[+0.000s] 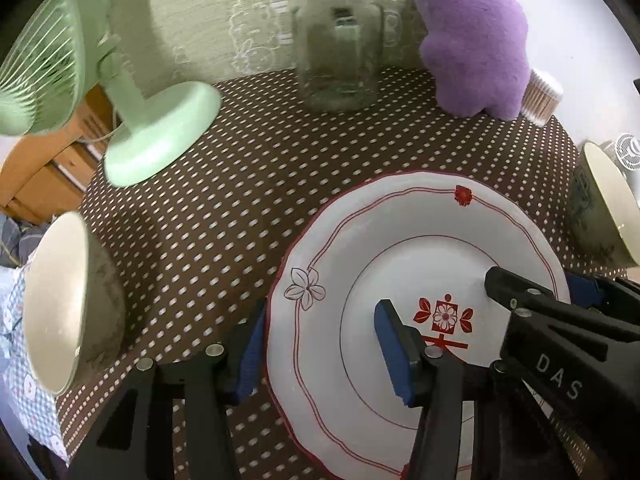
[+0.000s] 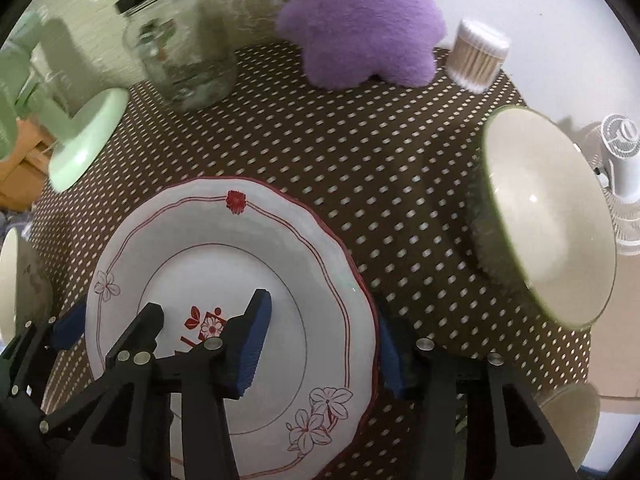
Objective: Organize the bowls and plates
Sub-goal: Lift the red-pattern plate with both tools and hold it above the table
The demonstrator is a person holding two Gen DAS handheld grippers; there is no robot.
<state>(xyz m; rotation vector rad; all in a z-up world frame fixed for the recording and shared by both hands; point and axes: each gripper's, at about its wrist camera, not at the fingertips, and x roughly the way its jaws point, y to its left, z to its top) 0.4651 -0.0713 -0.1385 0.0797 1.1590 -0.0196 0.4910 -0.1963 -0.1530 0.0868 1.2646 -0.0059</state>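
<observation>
A white plate [image 1: 360, 248] with red line trim and flower marks lies on the dotted tablecloth [image 1: 224, 208]. My left gripper [image 1: 320, 354] straddles its left rim: one blue pad hangs outside the edge, the other over the plate's well, and neither presses. My right gripper [image 2: 320, 354] straddles the right rim of the plate [image 2: 248, 240] the same way, open. Each view shows the other gripper's black finger over the plate's middle. A cream bowl [image 1: 56, 304] stands left of the plate and a green-rimmed bowl [image 2: 548, 232] to its right.
Behind the plate stand a green desk fan [image 1: 156, 136], a glass jar with a black lid [image 1: 340, 48], a purple plush [image 1: 472, 36] and a tub of cotton swabs [image 2: 476, 56]. A white fan [image 2: 624, 168] stands beyond the table's right edge.
</observation>
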